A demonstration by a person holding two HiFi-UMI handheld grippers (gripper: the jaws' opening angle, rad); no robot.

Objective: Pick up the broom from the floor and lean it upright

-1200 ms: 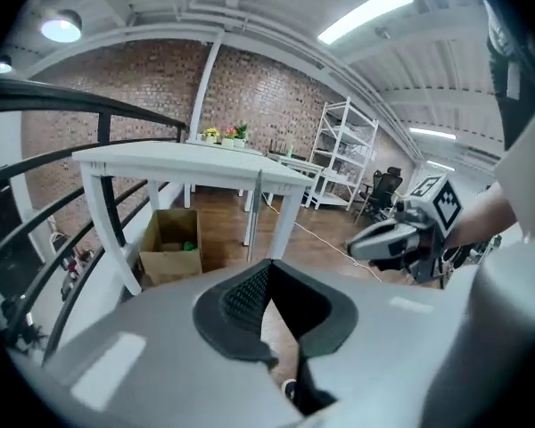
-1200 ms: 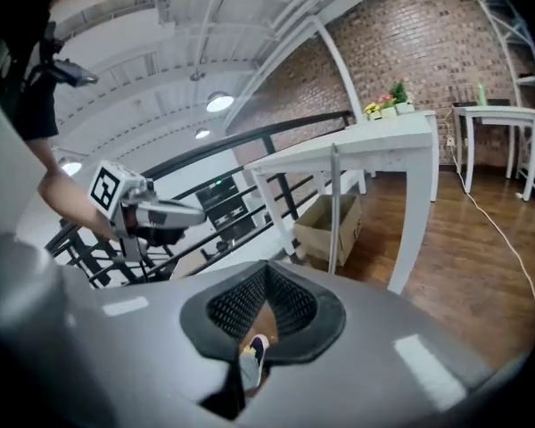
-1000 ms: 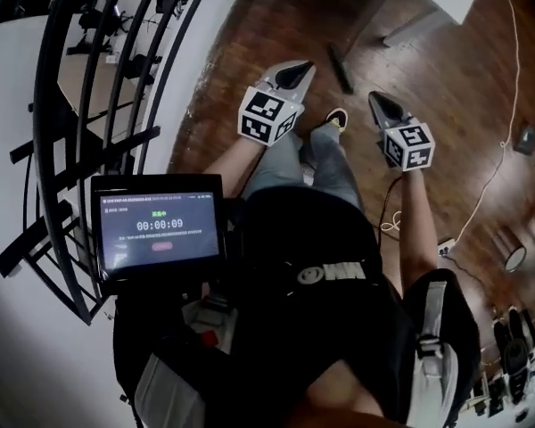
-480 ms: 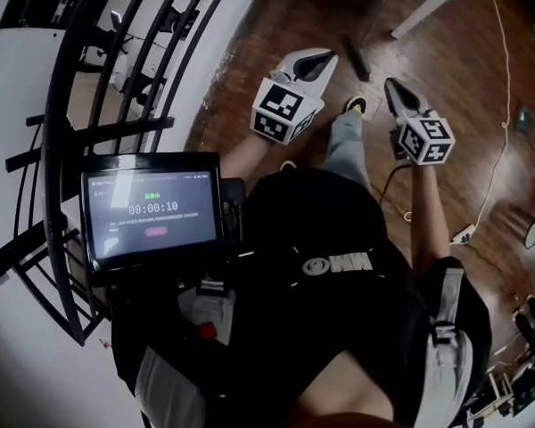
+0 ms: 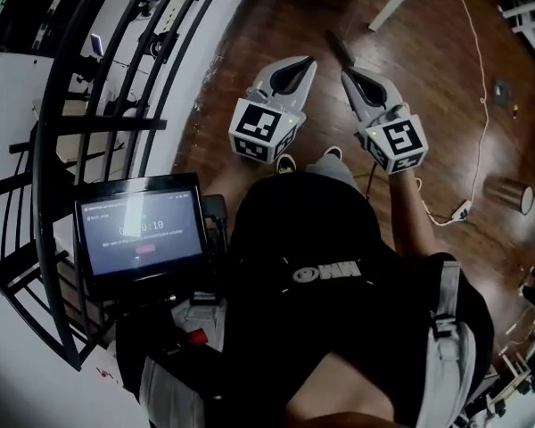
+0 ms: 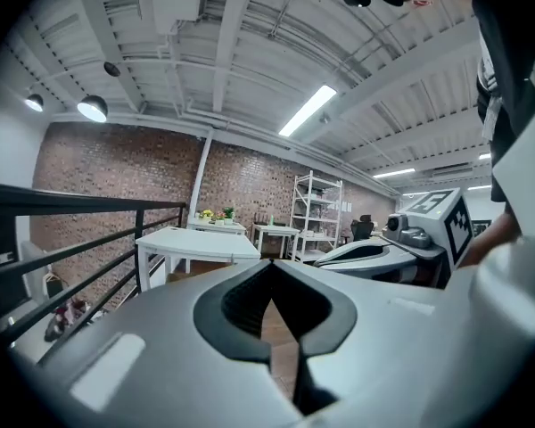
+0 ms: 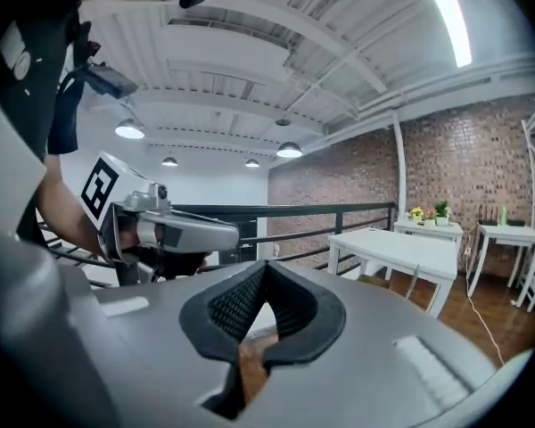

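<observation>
The dark, narrow-headed broom (image 5: 338, 48) lies on the brown wooden plank floor (image 5: 428, 96), ahead of the person's feet and just past the gripper tips in the head view. The grey left gripper (image 5: 305, 63) and the grey right gripper (image 5: 349, 76) are held roughly level, each with its jaws pressed together on nothing.

Step in hand: approach. Lower a gripper toward the floor, part its jaws before arrival, and take the handle rather than the head.

Hard to make out: the handle, which is lost against the dark boards. Neither gripper view shows the broom
</observation>
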